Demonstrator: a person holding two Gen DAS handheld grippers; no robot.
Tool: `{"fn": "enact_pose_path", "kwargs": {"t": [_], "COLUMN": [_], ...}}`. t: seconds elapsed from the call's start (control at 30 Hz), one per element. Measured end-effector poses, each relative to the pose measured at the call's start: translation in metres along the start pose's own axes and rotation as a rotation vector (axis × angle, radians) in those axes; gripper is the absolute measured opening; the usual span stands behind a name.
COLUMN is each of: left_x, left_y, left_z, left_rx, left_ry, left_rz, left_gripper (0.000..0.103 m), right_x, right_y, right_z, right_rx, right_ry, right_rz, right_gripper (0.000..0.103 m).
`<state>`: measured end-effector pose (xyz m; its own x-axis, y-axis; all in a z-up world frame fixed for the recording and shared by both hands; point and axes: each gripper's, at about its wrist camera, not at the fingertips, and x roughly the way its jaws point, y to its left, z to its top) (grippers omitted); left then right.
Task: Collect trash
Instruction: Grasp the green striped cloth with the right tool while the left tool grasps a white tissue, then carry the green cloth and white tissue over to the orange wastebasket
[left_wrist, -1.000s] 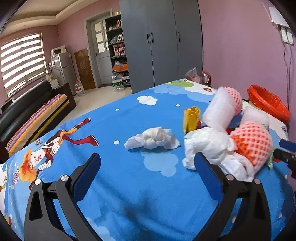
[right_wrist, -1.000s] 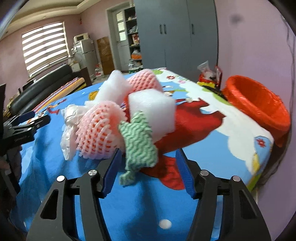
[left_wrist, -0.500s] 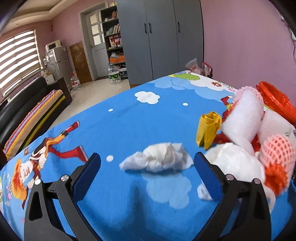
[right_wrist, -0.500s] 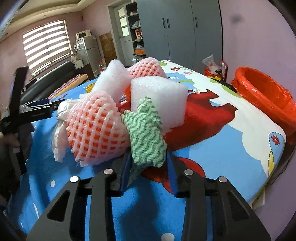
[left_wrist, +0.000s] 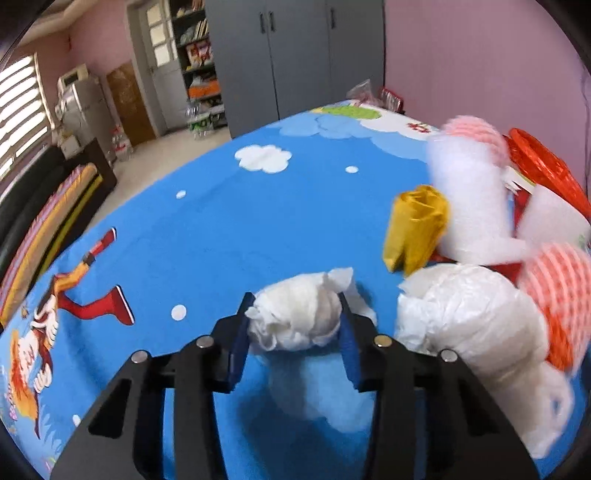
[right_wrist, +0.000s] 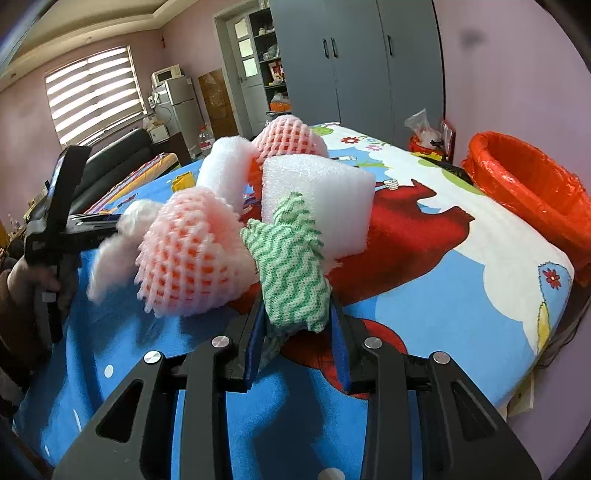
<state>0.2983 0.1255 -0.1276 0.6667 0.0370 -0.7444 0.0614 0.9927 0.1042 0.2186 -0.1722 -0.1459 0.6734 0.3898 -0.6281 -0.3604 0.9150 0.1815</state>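
On the bed (left_wrist: 229, 221), our left hand-held gripper (left_wrist: 293, 325) is closing on a crumpled white tissue (left_wrist: 295, 317); our right hand-held gripper (right_wrist: 297, 328) pinches a green-striped cloth (right_wrist: 291, 266) beside the trash pile.

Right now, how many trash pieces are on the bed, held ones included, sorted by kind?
Pink foam nets: 2
White foam pieces: 2
White tissue wad: 1
White plastic bag: 1
Yellow wrapper: 1
Green zigzag cloth: 1
Total: 8
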Motion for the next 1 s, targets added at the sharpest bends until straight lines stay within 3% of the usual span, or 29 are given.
{"fn": "enact_pose_path", "kwargs": {"t": [0.53,1.0], "left_x": [-0.099,-0.163], "left_y": [-0.015,-0.064], "left_z": [-0.055,-0.078], "left_rx": [-0.058,-0.058], "left_ry": [-0.169,-0.320], "left_rz": [0.010,-0.069], "left_gripper": [0.039,0.039], "right_x": [-0.040,-0.073], "right_y": [0.018,0.036], "right_z": [-0.003,-0.003], "right_rx": [-0.038,-0.076], "right_ry": [-0.057,-0.117], "right_rz": [0.000,0.009], "right_gripper": [0.031,0.031]}}
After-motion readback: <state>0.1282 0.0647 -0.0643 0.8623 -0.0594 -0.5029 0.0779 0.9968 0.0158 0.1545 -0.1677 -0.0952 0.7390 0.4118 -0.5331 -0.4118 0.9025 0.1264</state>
